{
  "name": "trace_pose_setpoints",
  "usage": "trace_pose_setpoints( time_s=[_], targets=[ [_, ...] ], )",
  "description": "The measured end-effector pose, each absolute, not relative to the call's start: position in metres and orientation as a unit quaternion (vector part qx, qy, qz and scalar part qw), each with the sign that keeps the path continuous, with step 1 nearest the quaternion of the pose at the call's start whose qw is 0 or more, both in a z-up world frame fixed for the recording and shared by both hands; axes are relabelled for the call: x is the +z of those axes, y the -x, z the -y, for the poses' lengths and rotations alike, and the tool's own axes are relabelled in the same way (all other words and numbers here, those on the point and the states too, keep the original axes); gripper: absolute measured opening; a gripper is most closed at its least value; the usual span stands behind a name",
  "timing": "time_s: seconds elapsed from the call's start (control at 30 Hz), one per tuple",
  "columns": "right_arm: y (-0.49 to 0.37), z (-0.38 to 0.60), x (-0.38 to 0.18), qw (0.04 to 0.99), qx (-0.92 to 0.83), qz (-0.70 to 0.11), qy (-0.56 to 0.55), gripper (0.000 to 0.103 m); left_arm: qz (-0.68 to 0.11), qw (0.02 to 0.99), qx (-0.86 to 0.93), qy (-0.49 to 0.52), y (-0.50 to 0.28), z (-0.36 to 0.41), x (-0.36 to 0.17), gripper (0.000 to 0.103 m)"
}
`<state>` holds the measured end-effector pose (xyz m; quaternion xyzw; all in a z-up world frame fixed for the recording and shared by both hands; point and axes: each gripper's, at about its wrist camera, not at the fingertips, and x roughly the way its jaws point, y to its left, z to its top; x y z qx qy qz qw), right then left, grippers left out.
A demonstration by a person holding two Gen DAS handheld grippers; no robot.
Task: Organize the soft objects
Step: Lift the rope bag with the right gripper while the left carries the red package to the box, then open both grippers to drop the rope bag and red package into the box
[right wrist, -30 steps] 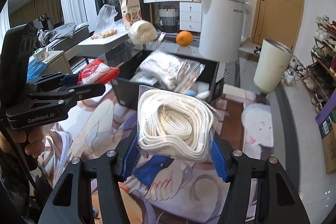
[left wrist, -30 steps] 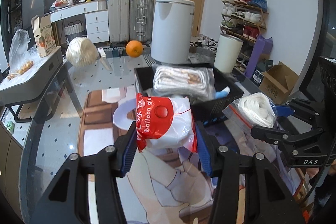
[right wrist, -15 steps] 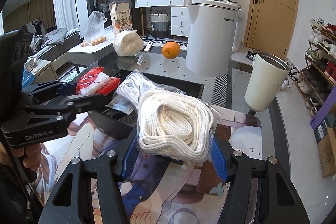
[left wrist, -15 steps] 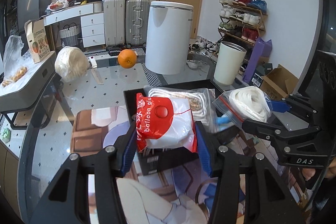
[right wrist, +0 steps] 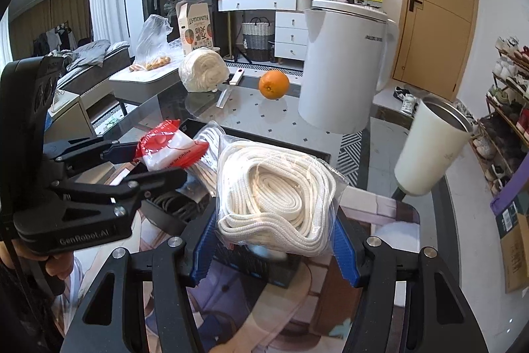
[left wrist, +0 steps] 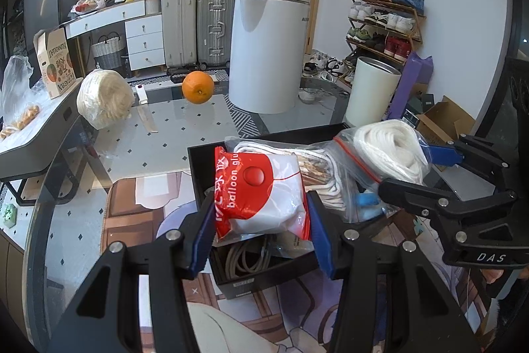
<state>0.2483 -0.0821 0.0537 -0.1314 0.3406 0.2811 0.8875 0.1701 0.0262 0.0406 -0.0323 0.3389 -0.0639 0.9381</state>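
- The box [left wrist: 200, 174] stands on the worktop [left wrist: 172, 141], partly on a mat [left wrist: 132, 204].
- A bagged cord bundle [left wrist: 317, 167] lies in the box.
- The left tool [left wrist: 261, 227] holds the balloon packet [left wrist: 261, 194] over the box's near edge.
- To its right, the right tool [right wrist: 274, 248] holds the rope bag [right wrist: 274, 194] above the box.
- Behind the box: an orange [left wrist: 197, 87], with a yarn ball [left wrist: 104, 98] to its left.

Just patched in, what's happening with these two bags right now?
A person is holding both grippers over the black bin. The left gripper is clamped on a red and white balloon packet; the right gripper is clamped on a clear bag of white rope. Neither has been dropped in yet. The bin already holds another bagged rope bundle and some loose cord.
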Motion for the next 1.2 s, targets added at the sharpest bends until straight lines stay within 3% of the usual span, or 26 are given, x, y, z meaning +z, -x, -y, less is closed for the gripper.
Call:
trace_pose_setpoints(
  time_s=[1.2],
  targets=[
    [-0.274, 0.056, 0.031, 0.863, 0.327, -0.351, 0.157, 0.062, -0.34, 0.937, -0.082, 0.018, -0.167, -0.024, 0.035, 0.052]
  ],
)
